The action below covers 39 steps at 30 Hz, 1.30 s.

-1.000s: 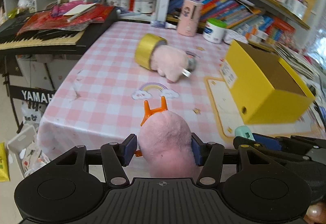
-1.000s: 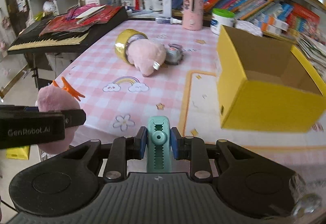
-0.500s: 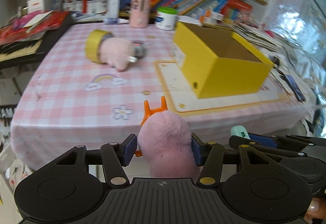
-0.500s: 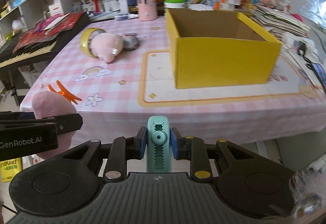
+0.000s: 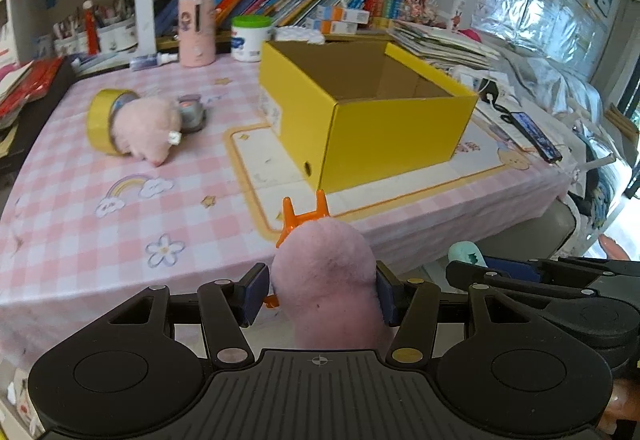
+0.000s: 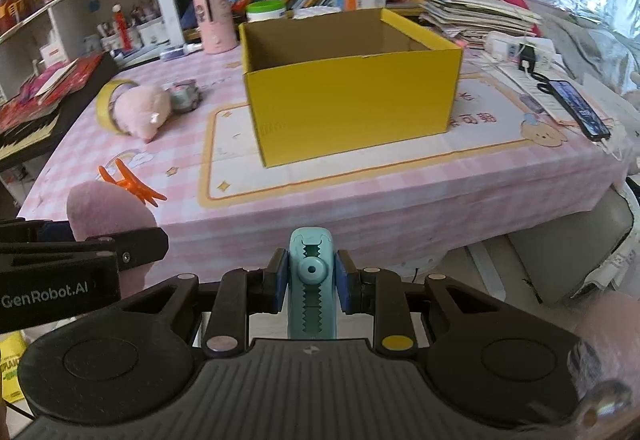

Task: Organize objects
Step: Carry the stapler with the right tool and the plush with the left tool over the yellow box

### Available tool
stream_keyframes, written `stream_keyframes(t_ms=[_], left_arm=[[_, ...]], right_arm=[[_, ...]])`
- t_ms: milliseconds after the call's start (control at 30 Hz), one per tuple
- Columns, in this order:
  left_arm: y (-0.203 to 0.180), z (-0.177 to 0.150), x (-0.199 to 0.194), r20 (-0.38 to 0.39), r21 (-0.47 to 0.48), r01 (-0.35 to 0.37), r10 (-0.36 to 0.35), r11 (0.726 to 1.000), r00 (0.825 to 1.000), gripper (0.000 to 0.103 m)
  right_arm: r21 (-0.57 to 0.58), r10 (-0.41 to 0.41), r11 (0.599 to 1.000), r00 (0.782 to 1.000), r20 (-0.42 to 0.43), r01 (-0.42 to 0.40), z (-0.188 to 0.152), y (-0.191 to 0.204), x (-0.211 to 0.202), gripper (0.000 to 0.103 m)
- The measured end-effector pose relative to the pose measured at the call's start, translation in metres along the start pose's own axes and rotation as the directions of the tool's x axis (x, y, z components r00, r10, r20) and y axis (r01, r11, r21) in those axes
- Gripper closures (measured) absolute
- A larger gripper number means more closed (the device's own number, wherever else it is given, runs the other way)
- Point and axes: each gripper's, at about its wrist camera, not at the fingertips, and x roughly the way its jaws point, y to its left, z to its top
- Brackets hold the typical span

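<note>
My left gripper (image 5: pixel 318 294) is shut on a pink plush toy (image 5: pixel 326 276) with an orange clip (image 5: pixel 304 218) at its top; the same toy (image 6: pixel 106 218) shows at the left of the right wrist view. A teal toothed clip (image 6: pixel 311 282) is pinched in my right gripper (image 6: pixel 311 280), and its tip (image 5: pixel 466 254) peeks in at the lower right of the left wrist view. Both grippers hang off the near edge of the pink checked table (image 6: pixel 360 176). An open yellow cardboard box (image 5: pixel 372 120) (image 6: pixel 352 88) stands on it, its inside showing bare cardboard.
A second pink plush (image 5: pixel 150 130) lies against a yellow tape roll (image 5: pixel 100 120) and a small grey object (image 5: pixel 190 112) at the table's left. A pink cylinder (image 5: pixel 196 30) and white jar (image 5: pixel 250 38) stand at the back. A phone (image 6: pixel 578 112) lies at the right edge.
Both views have swung rightward: the yellow box has come from the right side to the centre, and the plush and tape roll have slid left. Both grips are unchanged.
</note>
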Motion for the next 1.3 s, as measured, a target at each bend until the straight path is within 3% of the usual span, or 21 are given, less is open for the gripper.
stream_keyframes(t_ms=[667,833,1067,1300], left_arm=[[-0.027,0.035,0.036,0.019,0.028,0.025,-0.026,0.999,0.999,0.049],[-0.033,0.048,0.038,0.067,0.031,0.028,-0.030,0.999,0.997,0.049],[-0.046,0.085,0.044,0.165,0.036,0.001,-0.007,0.999,0.986,0.049],[-0.062,0.129,0.060,0.254,0.004,-0.043,0.040,0.999,0.966,0.049]], right_arm=[[-0.009,-0.029,1.000,1.000,-0.005,0.029,0.037,-0.037,0.026,0.080],[-0.008,-0.030,1.000,1.000,0.008,0.030,0.045,-0.045,0.032,0.080],[-0.045,-0.021,0.999,0.995,0.098,0.025,0.079,-0.058,0.034,0.080],[-0.137,0.021,0.991,0.976,0.218,0.010,0.138,-0.077,0.044,0.080]])
